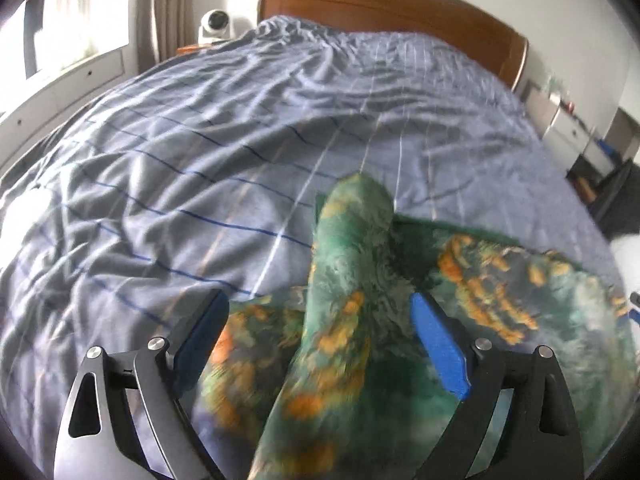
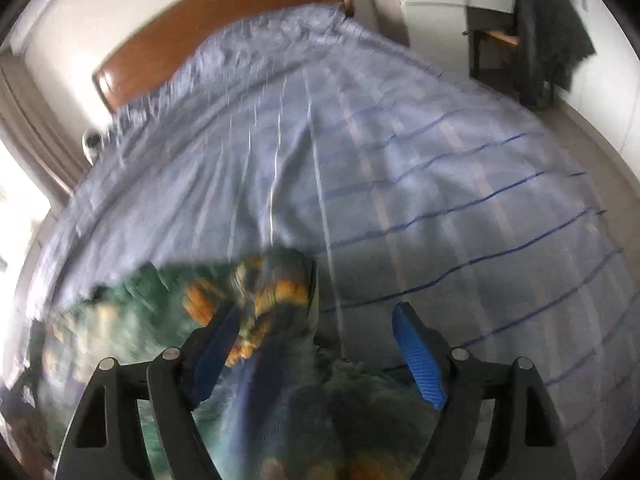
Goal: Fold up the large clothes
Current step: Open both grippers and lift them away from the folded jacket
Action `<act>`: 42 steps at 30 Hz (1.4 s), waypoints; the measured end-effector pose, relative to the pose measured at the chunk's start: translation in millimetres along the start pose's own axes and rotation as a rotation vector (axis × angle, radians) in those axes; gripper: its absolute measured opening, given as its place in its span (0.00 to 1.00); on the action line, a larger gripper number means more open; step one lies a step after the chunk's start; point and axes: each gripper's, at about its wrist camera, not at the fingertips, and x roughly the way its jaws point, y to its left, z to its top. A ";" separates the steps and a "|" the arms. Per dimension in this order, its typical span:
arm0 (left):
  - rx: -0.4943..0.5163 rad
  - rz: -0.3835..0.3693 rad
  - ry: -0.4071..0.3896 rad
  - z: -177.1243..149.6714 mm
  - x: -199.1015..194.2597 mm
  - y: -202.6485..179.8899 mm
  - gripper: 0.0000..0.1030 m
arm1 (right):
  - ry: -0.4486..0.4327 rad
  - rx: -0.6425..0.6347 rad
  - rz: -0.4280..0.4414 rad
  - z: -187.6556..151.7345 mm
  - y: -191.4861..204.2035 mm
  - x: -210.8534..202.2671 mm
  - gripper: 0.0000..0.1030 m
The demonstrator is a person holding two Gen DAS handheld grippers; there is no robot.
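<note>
Two grippers, jaws spread wide; green garment point(image 1: 352, 280) ridge points lengthwise toward headboard point(image 1: 392, 4).

Both wrist views look low along the bed point(image 1: 240, 140) toward its headboard point(image 2: 208, 20).

Wooden-headboard bed point(image 1: 280, 128) — bright window point(image 1: 76, 20)

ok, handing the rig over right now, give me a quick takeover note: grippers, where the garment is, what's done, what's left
Left gripper: jaws wide apart, a ridge of the green-and-orange garment running up between the fingers, not pinched.
Right gripper: also open, garment edge bunched between its fingers, nothing clamped.
Garment lies rumpled at the near end of the bed, on the blue striped cover; both views are blurred.
Done: no tidy fold visible.
Left: grip two corners, spread it flat, fold.
</note>
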 end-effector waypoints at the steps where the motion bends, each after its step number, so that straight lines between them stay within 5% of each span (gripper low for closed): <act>1: -0.007 -0.009 -0.011 -1.3 -10.3 1.1 0.90 | -0.026 -0.007 0.008 0.8 0.5 -18.1 0.78; 8: 0.032 -0.064 -0.065 -52.5 -72.5 -21.5 0.95 | -0.070 -0.248 0.075 -52.9 49.5 -95.4 0.78; 14: 0.087 -0.087 -0.012 -111.4 -92.2 -49.7 0.96 | 0.004 -0.347 0.090 -120.0 59.8 -97.4 0.78; 21: 0.156 -0.081 0.052 -161.7 -98.5 -63.6 0.96 | 0.000 -0.195 -0.024 -150.6 7.1 -105.3 0.78; 26: 0.171 -0.102 0.082 -176.2 -99.4 -75.5 0.96 | -0.082 -0.150 -0.104 -178.4 -15.9 -139.9 0.78; 32: 0.218 -0.109 0.072 -183.7 -105.8 -92.9 0.96 | -0.150 -0.162 -0.138 -206.8 -22.9 -163.4 0.78; 42: 0.296 -0.138 0.059 -184.3 -118.4 -114.7 0.96 | -0.110 -0.192 -0.108 -229.0 -11.4 -147.9 0.78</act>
